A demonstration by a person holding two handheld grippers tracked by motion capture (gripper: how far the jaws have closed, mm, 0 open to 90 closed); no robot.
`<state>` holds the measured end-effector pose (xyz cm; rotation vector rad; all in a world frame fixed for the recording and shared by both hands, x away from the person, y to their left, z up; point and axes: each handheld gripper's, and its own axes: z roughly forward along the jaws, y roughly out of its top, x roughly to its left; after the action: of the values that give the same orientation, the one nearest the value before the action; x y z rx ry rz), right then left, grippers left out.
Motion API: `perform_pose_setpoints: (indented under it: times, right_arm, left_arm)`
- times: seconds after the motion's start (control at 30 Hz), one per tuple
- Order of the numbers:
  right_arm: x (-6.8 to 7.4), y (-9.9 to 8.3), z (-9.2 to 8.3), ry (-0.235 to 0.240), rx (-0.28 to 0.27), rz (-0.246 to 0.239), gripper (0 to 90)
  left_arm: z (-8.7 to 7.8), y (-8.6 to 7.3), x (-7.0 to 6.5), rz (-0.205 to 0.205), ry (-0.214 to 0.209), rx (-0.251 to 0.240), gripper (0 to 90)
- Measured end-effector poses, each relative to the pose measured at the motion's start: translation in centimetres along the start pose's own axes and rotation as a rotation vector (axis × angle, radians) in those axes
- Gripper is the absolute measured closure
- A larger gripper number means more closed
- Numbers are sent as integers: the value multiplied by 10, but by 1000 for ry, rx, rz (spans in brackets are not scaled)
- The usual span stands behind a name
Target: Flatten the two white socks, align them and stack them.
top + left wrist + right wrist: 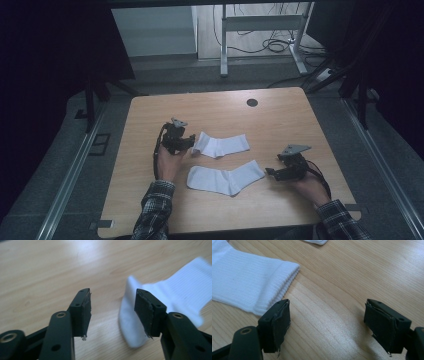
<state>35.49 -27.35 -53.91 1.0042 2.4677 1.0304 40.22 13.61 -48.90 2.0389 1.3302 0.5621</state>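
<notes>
Nearby, second sock (226, 179) lies apart; far sock (220, 144) seemingly unobstructed.

Both forearms are wearing dark plaid flannel sleeves (152, 210), cuffs ending nearest the table's (280, 120) front edge. The left gripper (112, 312) and right gripper (327, 327) are showing matte black jaws with brass-ringed screw holes, frayed pads, grey triangular top plates and trailing black cables.

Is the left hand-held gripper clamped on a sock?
No: in the left gripper view the left hand-held gripper stands open over bare table, the far sock beside one jaw.
</notes>
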Motion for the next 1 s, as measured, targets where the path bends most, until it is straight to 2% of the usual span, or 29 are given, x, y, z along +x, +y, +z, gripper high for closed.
perform_pose_setpoints:
  times: [0.17,0.27,0.37,0.43,0.5,0.53,0.57,0.6,0.7,0.77,0.9,1.0]
  right_arm:
    - [0,0,0,0,-1,1,206]
    - [0,0,0,0,-2,1,206]
    - [0,0,0,0,-2,0,206]
    - [0,0,0,1,-3,0,206]
    - [0,0,0,2,-1,-2,206]
    - [0,0,0,3,-1,-2,206]
    - [0,0,0,3,-1,-2,206]
    - [0,0,0,3,-1,-3,206]
    - [-1,0,0,4,0,-2,208]
    - [-1,1,1,0,0,0,211]
    - [-1,2,1,-2,3,4,216]
    - [-1,3,1,-7,7,7,227]
  left_arm:
    - [19,-18,-1,-13,-15,60,443]
    - [26,-23,-3,-8,-14,78,440]
    - [31,-28,-4,8,8,90,432]
    - [30,-30,1,-17,19,85,429]
    - [27,-33,12,-43,65,88,429]
    - [27,-33,12,-43,65,88,429]
    - [25,-34,17,-59,87,88,429]
    - [22,-36,22,-71,93,81,429]
    - [14,-41,31,-104,68,41,429]
    - [10,-45,34,-96,41,19,429]
    - [6,-53,36,-72,20,-27,419]
    - [6,-55,35,-78,-4,-57,408]
